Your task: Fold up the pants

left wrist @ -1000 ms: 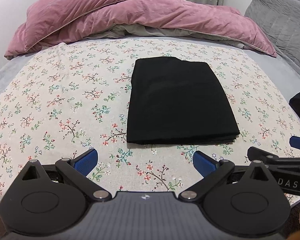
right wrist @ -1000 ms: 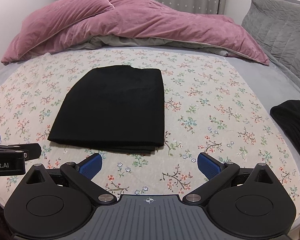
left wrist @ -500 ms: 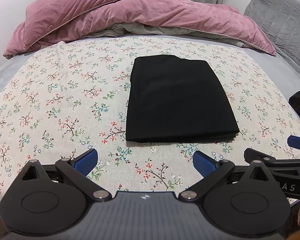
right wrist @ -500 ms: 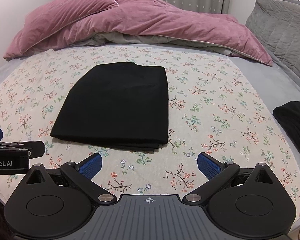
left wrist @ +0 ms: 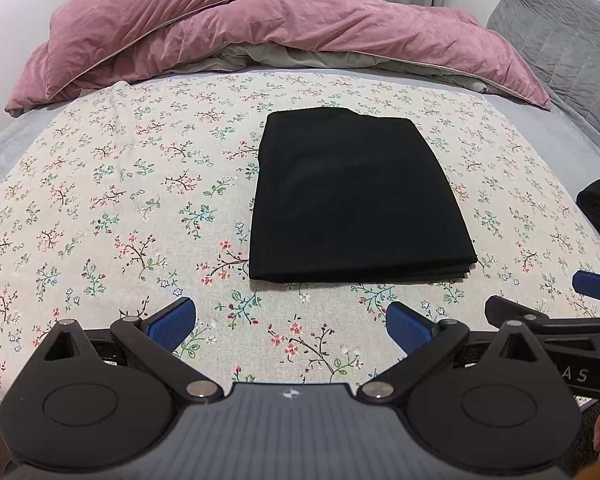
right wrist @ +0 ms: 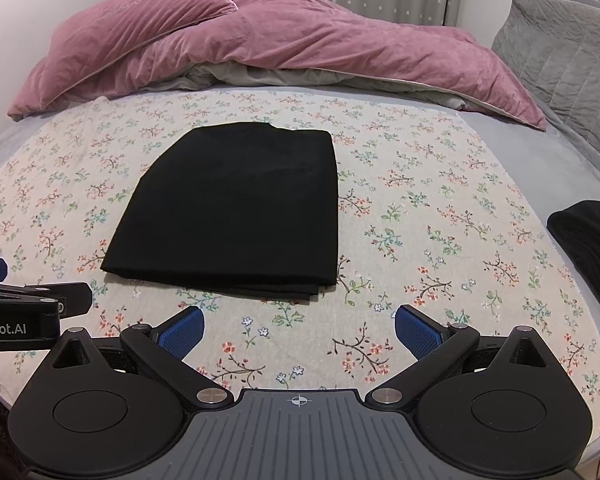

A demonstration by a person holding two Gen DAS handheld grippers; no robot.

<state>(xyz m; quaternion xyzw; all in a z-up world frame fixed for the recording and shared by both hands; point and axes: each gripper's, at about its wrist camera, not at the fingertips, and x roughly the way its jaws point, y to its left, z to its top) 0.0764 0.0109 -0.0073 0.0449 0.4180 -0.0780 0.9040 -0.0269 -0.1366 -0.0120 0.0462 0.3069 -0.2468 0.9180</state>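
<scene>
The pants lie folded into a compact rectangle on the bed; folding appears complete. My left hand-held gripper and right hand-held gripper stand apart, empty, just short of them.

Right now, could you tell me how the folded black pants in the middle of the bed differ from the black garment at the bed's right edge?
The folded black pants lie flat as a neat rectangle, wholly on the floral sheet; the black garment at the right edge is a rumpled heap, cut off by the frame. The pants sit straight ahead of both open claws, left claw and right claw; the heap sits off to the side. Both are black cloth, and neither is gripped.
</scene>
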